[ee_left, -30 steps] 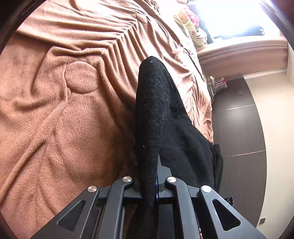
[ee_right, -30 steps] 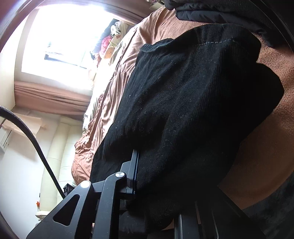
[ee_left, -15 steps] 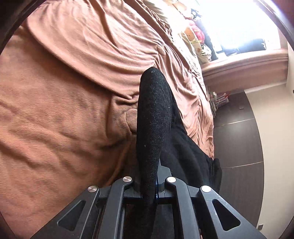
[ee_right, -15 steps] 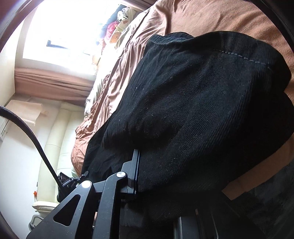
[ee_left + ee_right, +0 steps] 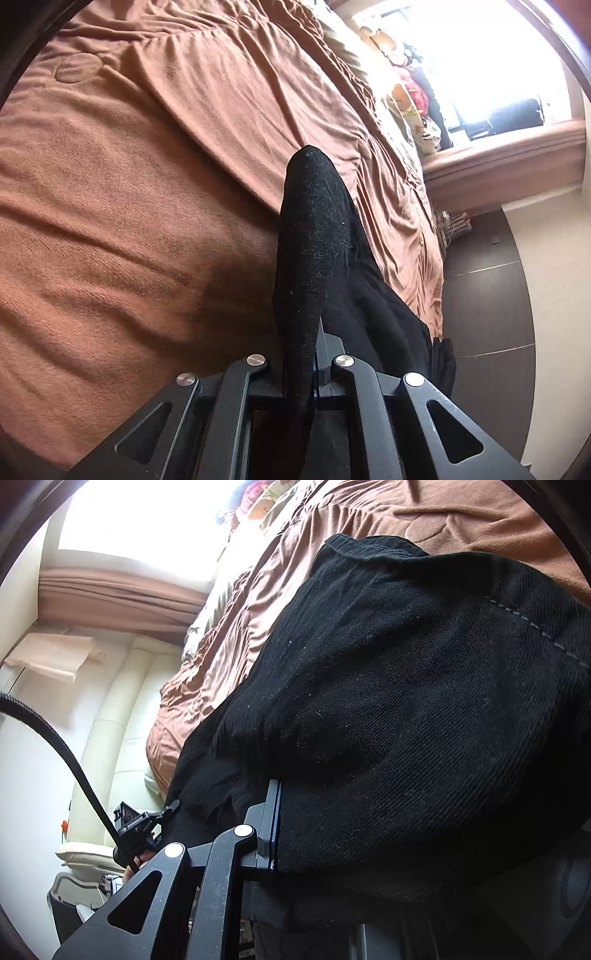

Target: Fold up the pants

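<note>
Black pants (image 5: 424, 709) clamped by both claws | grey seam stitching: right view only

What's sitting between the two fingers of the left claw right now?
A bunched fold of the black pants, pinched in the left claw, with the brown blanket behind it. The left wrist view shows this.

pants (image 5: 317, 236) draped over the blanket (image 5: 129, 221) on the bed; window (image 5: 480, 55) way behind (sofa (image 5: 122, 716) beside the bed)
</note>
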